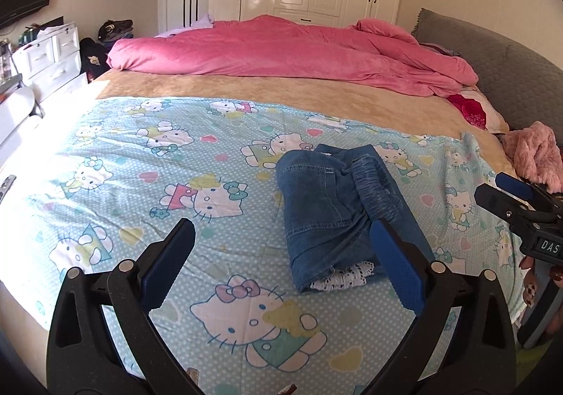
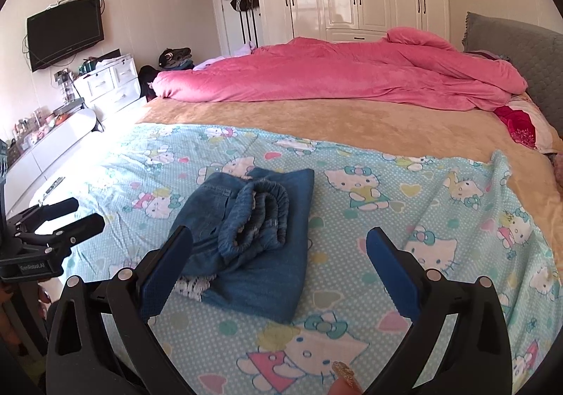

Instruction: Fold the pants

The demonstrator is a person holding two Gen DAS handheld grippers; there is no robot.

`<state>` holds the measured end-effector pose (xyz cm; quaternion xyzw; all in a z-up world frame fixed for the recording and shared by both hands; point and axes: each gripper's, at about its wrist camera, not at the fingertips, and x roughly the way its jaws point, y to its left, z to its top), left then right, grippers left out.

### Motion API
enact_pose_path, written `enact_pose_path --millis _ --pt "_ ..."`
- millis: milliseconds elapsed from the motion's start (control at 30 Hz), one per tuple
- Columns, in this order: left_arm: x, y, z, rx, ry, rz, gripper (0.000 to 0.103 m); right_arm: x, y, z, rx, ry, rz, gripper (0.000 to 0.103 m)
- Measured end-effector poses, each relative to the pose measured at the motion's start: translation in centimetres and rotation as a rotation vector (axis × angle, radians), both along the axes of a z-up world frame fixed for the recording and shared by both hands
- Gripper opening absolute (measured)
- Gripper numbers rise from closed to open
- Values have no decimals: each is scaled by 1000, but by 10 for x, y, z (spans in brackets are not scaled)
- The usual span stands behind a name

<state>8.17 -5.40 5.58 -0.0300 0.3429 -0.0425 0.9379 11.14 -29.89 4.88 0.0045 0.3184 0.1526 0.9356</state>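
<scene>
- Seen from the left wrist view, the left gripper [image 1: 283, 247] hangs above the cartoon-cat sheet [image 1: 116, 184] with its blue pads spread wide and nothing between them.
- Folded denim pants [image 1: 327, 208] lie on the sheet, mostly ahead of the gripper's right finger, which overlaps their near right edge in the view; whether it touches them I cannot tell.
- White lace trim [image 1: 346, 277] peeks out at the bundle's near edge, and the gathered waistband [image 1: 376, 184] sits rolled on top toward the right.
- Left of the pants, the sheet runs bare and lightly wrinkled to the bed's left edge, where sunlight washes it out.
- Beyond the sheet's far edge comes a tan blanket [image 1: 281, 92], then a heaped pink duvet [image 1: 281, 50].
- At the right border the right gripper [image 1: 506, 191] shows from the side; its fingers appear parted and hold nothing.
- From the right wrist view, the right gripper [image 2: 279, 247] also stands wide open and holds nothing.
- Its left finger overlaps the near left corner of the pants [image 2: 260, 247]; the bundle lies mostly between and ahead of the fingers.
- Right of the pants, open sheet [image 2: 440, 219] stretches to the bed's right side.
- Far left, the left gripper [image 2: 75, 215] hovers at the bed's edge, fingers parted, well apart from the pants.
- A fingertip with a gold nail [image 2: 346, 377] shows at the bottom border.
</scene>
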Motion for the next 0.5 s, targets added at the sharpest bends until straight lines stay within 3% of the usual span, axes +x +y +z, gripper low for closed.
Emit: enact_pose_path --millis 500 --pt "-40 -5 -21 15 20 3 94 -43 -1 -18 -37 -8 -1 98"
